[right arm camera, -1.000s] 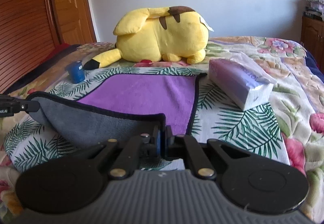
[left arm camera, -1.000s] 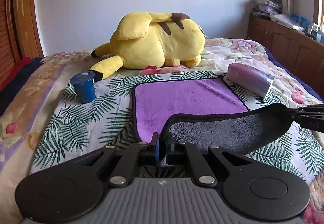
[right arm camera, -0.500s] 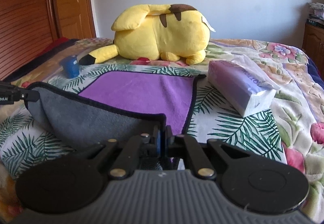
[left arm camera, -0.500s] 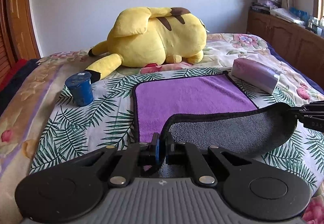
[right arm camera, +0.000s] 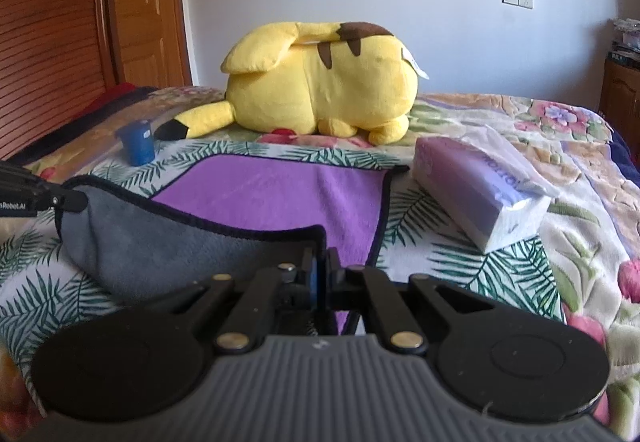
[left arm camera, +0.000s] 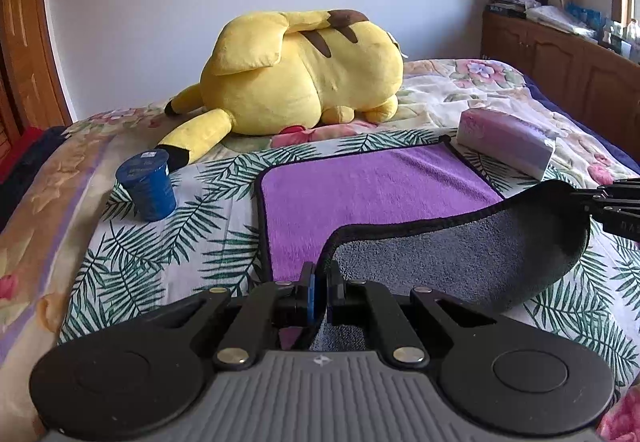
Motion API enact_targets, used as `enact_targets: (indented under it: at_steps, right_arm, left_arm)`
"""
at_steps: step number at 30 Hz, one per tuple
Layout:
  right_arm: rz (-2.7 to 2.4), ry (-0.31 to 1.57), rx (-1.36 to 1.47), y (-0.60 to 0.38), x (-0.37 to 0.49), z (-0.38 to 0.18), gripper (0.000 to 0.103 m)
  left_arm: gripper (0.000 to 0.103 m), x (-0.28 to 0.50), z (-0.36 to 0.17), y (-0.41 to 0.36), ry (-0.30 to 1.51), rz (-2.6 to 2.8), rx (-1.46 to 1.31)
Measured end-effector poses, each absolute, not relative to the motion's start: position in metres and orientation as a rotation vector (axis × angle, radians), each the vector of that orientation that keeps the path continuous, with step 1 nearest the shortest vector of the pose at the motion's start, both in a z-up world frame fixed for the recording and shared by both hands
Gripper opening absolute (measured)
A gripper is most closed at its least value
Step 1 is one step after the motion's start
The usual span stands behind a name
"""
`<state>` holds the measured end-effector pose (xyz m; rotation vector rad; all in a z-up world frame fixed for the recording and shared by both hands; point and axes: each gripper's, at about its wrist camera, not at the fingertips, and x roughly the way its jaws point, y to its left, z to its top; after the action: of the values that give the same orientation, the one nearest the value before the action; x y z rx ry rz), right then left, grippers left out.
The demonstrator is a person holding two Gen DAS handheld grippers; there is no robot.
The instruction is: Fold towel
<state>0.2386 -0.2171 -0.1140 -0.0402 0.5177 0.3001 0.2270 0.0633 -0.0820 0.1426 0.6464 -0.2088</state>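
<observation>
Towel (left arm camera: 376,194) edge carried fwd; both tongs (left arm camera: 320,282) (right arm camera: 320,270) clamped on it.

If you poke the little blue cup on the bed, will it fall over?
Probably. The blue cup stands upside down on soft, uneven bedding, so it likely tips easily. Being round, it might then roll, though the quilt should stop it.

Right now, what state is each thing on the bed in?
Towel: near edge lifted, grey underside showing, far half flat.
Left claw: shut on towel corner.
Right claw: shut on other corner.
Blue cup: upright.
Tissue pack: lying flat.
Plush toy: lying down.
</observation>
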Motion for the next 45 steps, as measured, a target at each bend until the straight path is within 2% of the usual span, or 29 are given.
enact_targets:
  at_steps: [24, 45]
  right_arm:
    - [0.3, 0.496, -0.069, -0.215, 0.275, -0.125, 0.004]
    - [0.307, 0.404, -0.078, -0.22, 0.309, -0.105, 0.004]
  left_arm:
    - [0.005, 0.275, -0.092, 0.064, 0.609, -0.214, 0.164]
    - [0.005, 0.316, -0.082, 0.06, 0.543, -0.204, 0.155]
